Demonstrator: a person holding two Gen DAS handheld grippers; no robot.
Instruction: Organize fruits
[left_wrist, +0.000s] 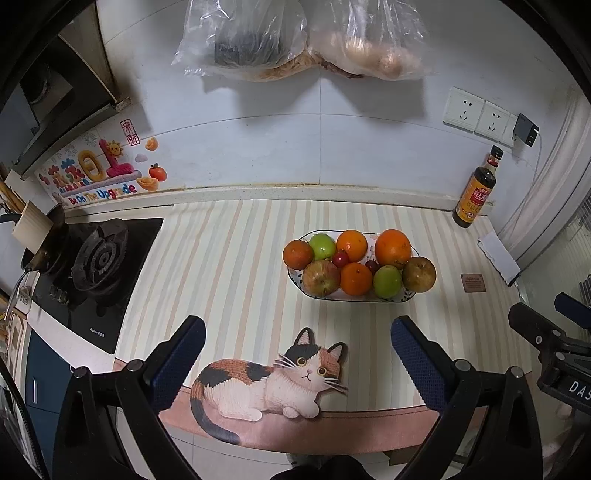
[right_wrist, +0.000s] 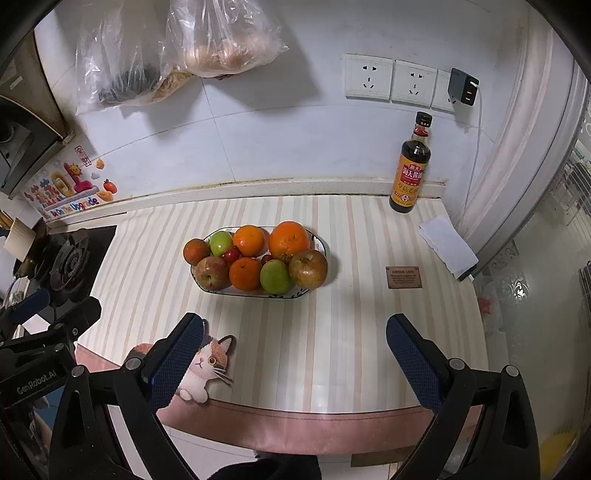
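Note:
An oval white plate (left_wrist: 354, 299) (right_wrist: 255, 294) on the striped counter mat holds several fruits: oranges (left_wrist: 392, 248) (right_wrist: 289, 240), green apples (left_wrist: 386, 281) (right_wrist: 275, 277), reddish apples (left_wrist: 321, 277) (right_wrist: 211, 272), a brownish apple (left_wrist: 419, 274) (right_wrist: 308, 268) and small red cherries (left_wrist: 340, 258) (right_wrist: 232, 254). My left gripper (left_wrist: 298, 334) is open and empty, near the counter's front edge, short of the plate. My right gripper (right_wrist: 295, 334) is open and empty too, in front and slightly right of the plate. The right gripper's body shows at the right edge of the left wrist view (left_wrist: 554, 343).
A soy sauce bottle (left_wrist: 476, 188) (right_wrist: 412, 166) stands at the back right by the wall sockets. A folded white cloth (right_wrist: 447, 245) and a small brown card (right_wrist: 403, 277) lie right of the plate. A gas stove (left_wrist: 96, 262) is at left. Plastic bags (right_wrist: 221, 37) hang on the wall.

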